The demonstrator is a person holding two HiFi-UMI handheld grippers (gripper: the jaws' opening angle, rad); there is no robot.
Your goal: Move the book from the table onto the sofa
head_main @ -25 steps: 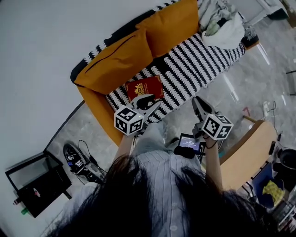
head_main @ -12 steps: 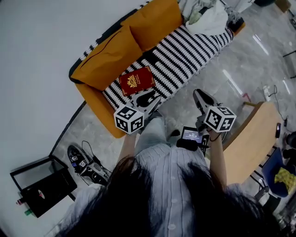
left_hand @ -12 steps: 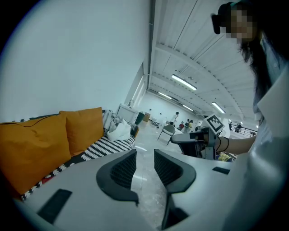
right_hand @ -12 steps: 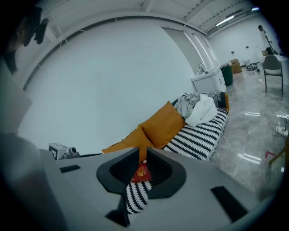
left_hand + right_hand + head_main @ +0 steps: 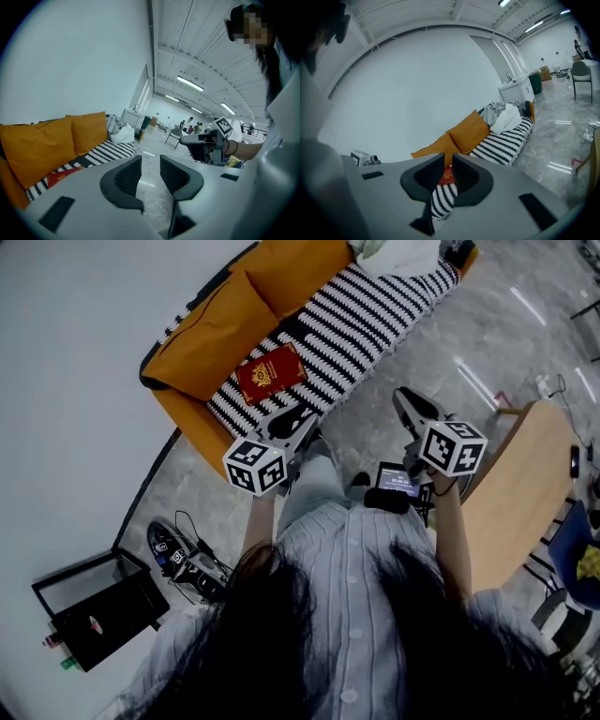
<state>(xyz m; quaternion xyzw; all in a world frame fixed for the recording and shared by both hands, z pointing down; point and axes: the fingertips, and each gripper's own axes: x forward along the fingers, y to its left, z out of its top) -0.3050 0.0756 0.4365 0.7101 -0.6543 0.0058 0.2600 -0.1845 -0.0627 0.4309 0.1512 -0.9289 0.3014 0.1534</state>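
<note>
The red book with a gold emblem lies flat on the black-and-white striped seat of the sofa, near its orange armrest end. My left gripper hovers over the floor just short of the seat's front edge, open, with nothing between its fingers. My right gripper hangs to the right over the grey floor, its jaws a narrow gap apart and empty. In the left gripper view the left gripper frames bare floor, with the book at lower left. The right gripper shows the book through its gap.
Two orange cushions line the sofa back, and a heap of clothes fills its far end. A wooden table stands at the right. A black case and cabled gear lie on the floor at left.
Both grippers have drawn back from the sofa, and the gap to the book has grown. The book stays where it lay on the seat.
</note>
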